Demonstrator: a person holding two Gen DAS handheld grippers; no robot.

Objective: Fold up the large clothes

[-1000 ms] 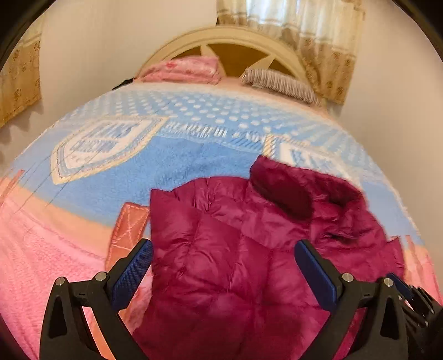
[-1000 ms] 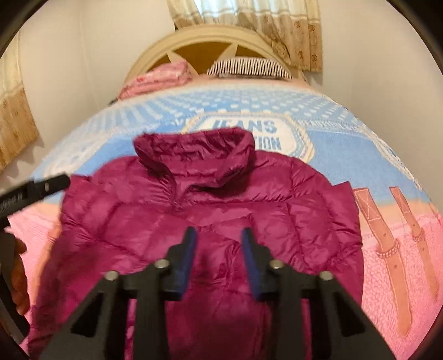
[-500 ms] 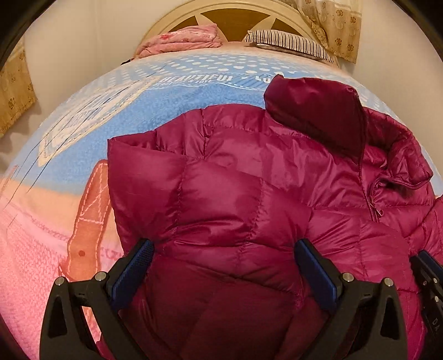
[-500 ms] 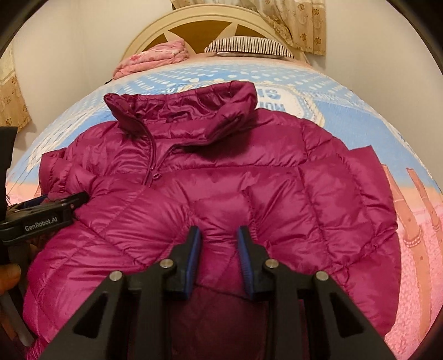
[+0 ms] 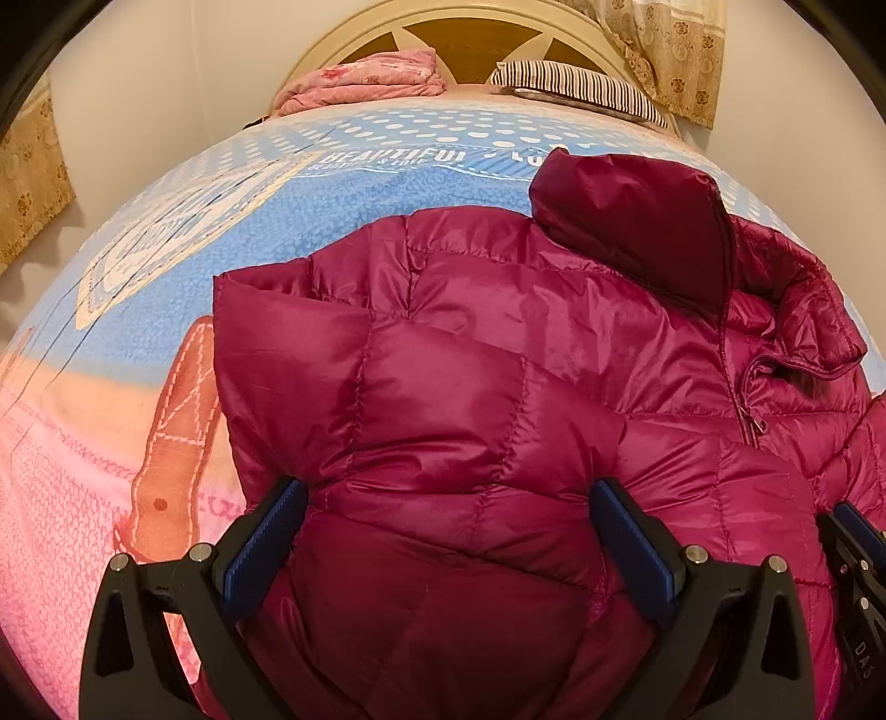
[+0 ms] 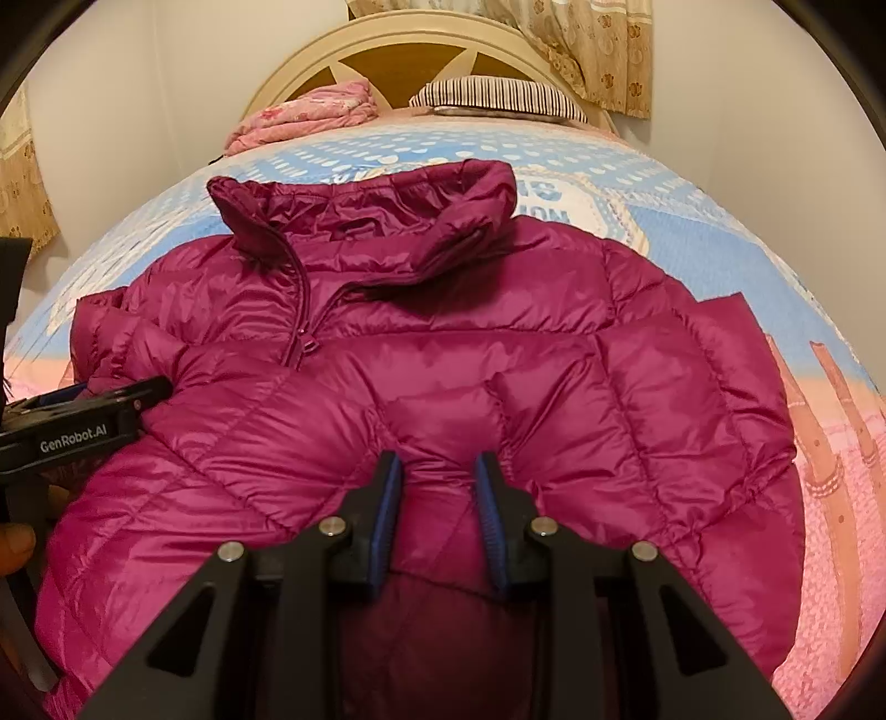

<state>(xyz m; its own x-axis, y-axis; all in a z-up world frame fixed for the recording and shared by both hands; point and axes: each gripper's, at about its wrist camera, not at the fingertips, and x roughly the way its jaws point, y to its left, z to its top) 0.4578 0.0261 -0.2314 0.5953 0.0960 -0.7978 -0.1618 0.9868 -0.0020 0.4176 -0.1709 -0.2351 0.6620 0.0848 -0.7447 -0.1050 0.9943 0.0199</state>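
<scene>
- Two grippers work one garment, a magenta puffer jacket (image 6: 443, 376) spread across the near half of the bed (image 5: 138, 343).
- The right gripper (image 6: 438, 498) has its jaws drawn close together over a bunched ridge of quilted fabric at mid-body; the fabric puckers toward the blue pads (image 6: 387, 498), so the judgement is that it grips the jacket there, probably to carry a fold upward.
- The left gripper (image 5: 448, 531) stands with its jaws wide apart, one to each side of a raised fold on the jacket's left portion. The pads (image 5: 266, 548) appear to rest against the fabric without pinching it; whether they press down on it cannot be told.
- The jacket lies front up, zip partly closed, collar (image 6: 365, 216) pointing toward the head edge of the bed. Its left side is already doubled inward; its right side extends toward the right edge.
- The blanket (image 5: 387, 183), blue and pink with printed lettering, carries the garment; its soft nap may let the slick shell slide during a pull.
- At the head edge sit a folded pink cloth (image 6: 310, 113) and a striped pillow (image 6: 498, 97), both well apart from the work.
- Behind them are the headboard (image 6: 398, 50) and a curtain (image 6: 598, 50).
</scene>
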